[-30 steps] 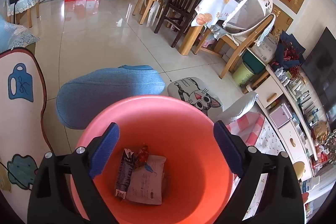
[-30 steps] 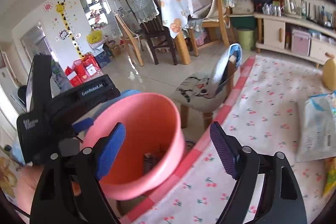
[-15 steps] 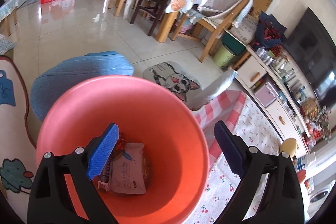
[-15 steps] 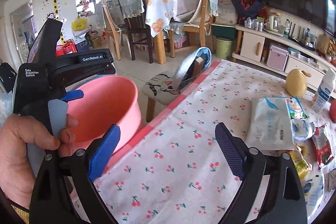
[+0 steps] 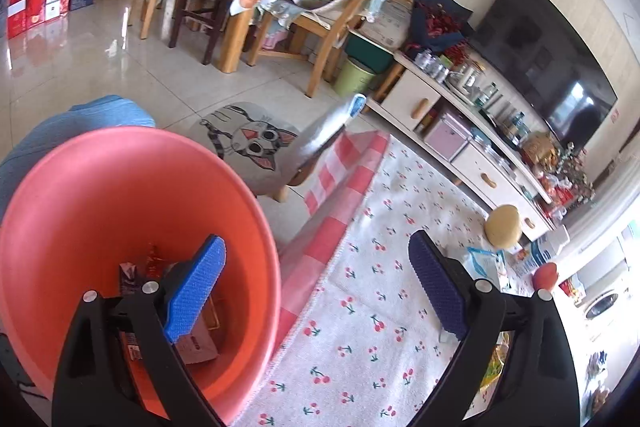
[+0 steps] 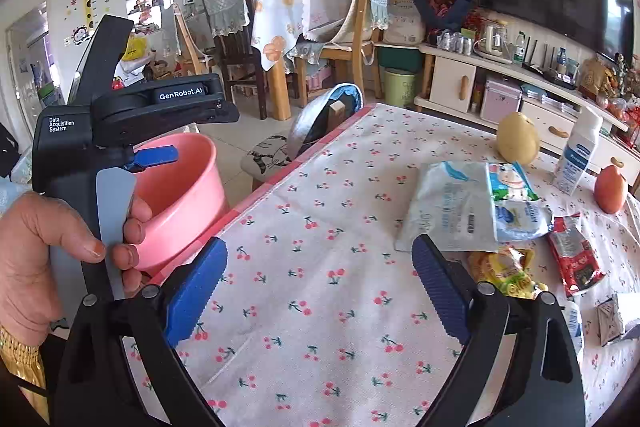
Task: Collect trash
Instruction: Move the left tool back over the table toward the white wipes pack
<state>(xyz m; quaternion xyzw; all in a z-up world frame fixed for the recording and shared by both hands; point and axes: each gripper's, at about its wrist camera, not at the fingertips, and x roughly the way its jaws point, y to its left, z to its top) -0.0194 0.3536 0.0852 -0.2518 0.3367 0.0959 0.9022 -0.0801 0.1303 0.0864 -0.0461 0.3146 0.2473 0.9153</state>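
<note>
Right wrist: left gripper (image 6: 152,159) body reads "GenRobot.AI", "Data Acquisition System".

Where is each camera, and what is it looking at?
Left wrist: it rides on the left tool, looking down past open blue fingers into the pink bin beside the table.
Right wrist: it rides on the right tool, open, over the cherry tablecloth toward wrappers; a hand holding the left tool shows.
Both see bin, tablecloth and pear.
</note>
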